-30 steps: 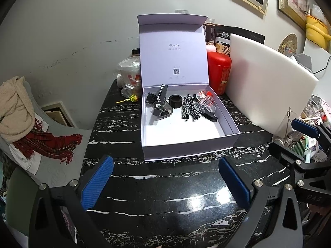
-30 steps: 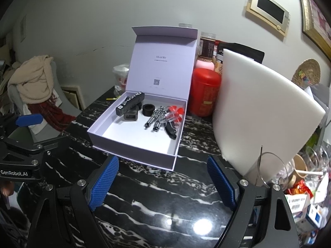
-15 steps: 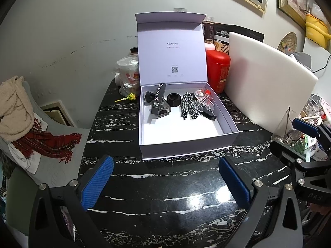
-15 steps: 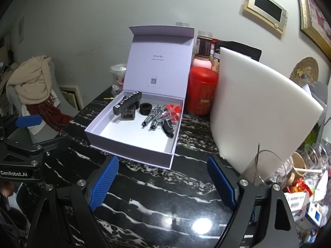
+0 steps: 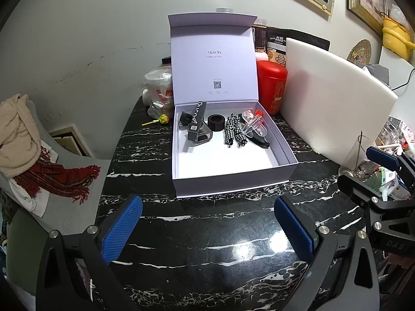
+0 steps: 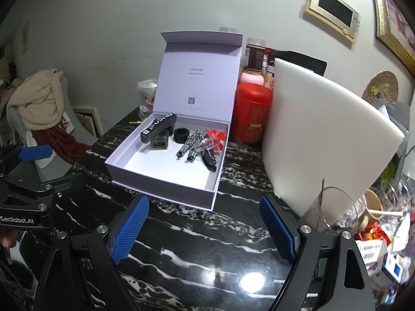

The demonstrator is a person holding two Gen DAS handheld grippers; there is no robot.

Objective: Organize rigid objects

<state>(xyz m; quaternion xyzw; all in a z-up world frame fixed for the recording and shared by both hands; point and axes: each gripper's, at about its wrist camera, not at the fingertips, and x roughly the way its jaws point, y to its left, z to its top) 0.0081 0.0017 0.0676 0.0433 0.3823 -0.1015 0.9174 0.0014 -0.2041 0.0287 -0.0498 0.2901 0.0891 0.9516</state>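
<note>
An open lavender box [image 5: 181, 181] [image 6: 160, 191] stands on the black marble table with its lid upright. At its far end lie a dark slim box [image 5: 196, 124] [image 6: 158, 127], a black ring [image 5: 216, 122] [image 6: 181, 135], a checkered cloth piece [image 5: 233, 132] [image 6: 189, 147], a clear piece with red parts [image 5: 253, 121] [image 6: 214, 140] and a black clip [image 5: 259, 140] [image 6: 208, 160]. My left gripper [image 5: 207, 230] is open and empty, in front of the box. My right gripper [image 6: 205, 230] is open and empty, at the box's near right corner.
A white board [image 5: 332, 103] [image 6: 316, 134] leans right of the box. A red canister [image 5: 271, 85] [image 6: 253, 111] and jars stand behind. A lollipop [image 5: 159, 119] and a bagged cup [image 5: 158, 90] lie to the left. A glass [image 6: 329, 210] and clutter sit at right.
Both grippers have drawn back slightly from the box, which now looks a little smaller and farther. Both stay open. The things in the box have not moved.
</note>
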